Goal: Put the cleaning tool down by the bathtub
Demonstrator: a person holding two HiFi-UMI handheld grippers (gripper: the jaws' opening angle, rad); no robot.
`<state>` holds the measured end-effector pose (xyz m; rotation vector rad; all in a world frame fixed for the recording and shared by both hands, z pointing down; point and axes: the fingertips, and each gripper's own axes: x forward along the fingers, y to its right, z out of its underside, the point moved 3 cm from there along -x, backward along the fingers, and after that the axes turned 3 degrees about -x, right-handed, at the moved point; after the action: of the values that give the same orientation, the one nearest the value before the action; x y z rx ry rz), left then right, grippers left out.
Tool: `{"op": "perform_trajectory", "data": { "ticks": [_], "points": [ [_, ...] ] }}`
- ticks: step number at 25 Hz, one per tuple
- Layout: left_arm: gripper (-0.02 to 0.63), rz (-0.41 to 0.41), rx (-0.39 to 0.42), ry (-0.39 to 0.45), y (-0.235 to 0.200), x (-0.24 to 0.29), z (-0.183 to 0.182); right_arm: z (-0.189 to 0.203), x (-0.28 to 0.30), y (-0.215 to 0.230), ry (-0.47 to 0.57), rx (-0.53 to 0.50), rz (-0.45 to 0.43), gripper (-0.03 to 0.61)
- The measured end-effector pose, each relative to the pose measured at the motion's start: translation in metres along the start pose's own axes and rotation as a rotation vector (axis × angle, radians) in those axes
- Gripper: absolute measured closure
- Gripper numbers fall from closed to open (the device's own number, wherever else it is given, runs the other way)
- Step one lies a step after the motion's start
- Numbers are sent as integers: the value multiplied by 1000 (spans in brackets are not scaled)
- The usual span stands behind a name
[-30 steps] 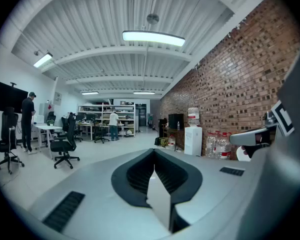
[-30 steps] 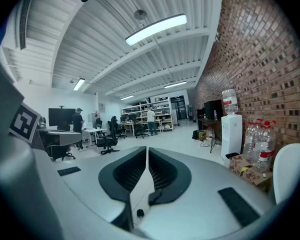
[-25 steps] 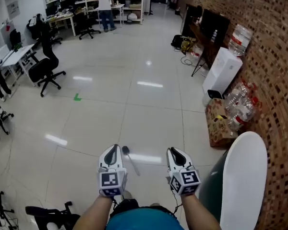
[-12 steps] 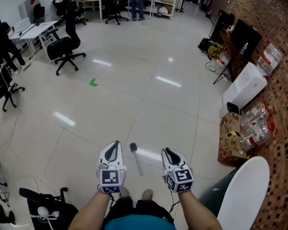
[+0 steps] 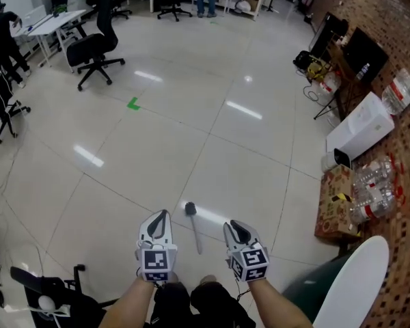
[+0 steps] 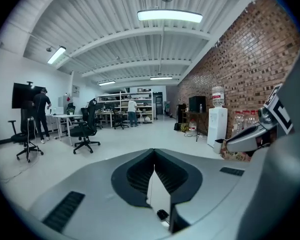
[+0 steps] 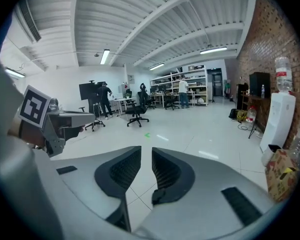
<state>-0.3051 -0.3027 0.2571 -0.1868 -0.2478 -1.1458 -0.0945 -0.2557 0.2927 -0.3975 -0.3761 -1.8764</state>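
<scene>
Grey-white plastic on the left claw (image 5: 160, 214), tips pressed together on nothing. Just right of it, flat on the tile floor (image 5: 246, 176), the brush (image 5: 194, 228): dark round head at the far end, thin pale handle toward the near side. Probably light and stiff, likely slick to pinch. Best taken mid-handle, clear of the bristles. Next right, the right claw (image 5: 233, 224), opening, with nothing in the gap. Far right, at the near corner, the tub (image 5: 359, 279), white-rimmed, apart from the brush.
</scene>
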Motion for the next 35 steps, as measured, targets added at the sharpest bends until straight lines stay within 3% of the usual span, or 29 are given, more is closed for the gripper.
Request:
{"op": "perform_trajectory", "data": {
  "ticks": [13,19,25,29,35],
  "points": [
    [611,-17,-45,22,-21,102,194,190,165,23,-55,-18,-34,465],
    [609,-29,-60,-9,-30,151,302,293,234,29,-119,-47,-71,463],
    [609,-7,-70,-54,-42,183,389,367,291,21,-165,-49,-93,453],
    [609,-33,-149,-75,-60,209,425,406,319,17,-184,-48,-95,448],
    [609,-30,-87,10,-54,250,440,463,357,31,-192,-41,-70,440]
  ]
}}
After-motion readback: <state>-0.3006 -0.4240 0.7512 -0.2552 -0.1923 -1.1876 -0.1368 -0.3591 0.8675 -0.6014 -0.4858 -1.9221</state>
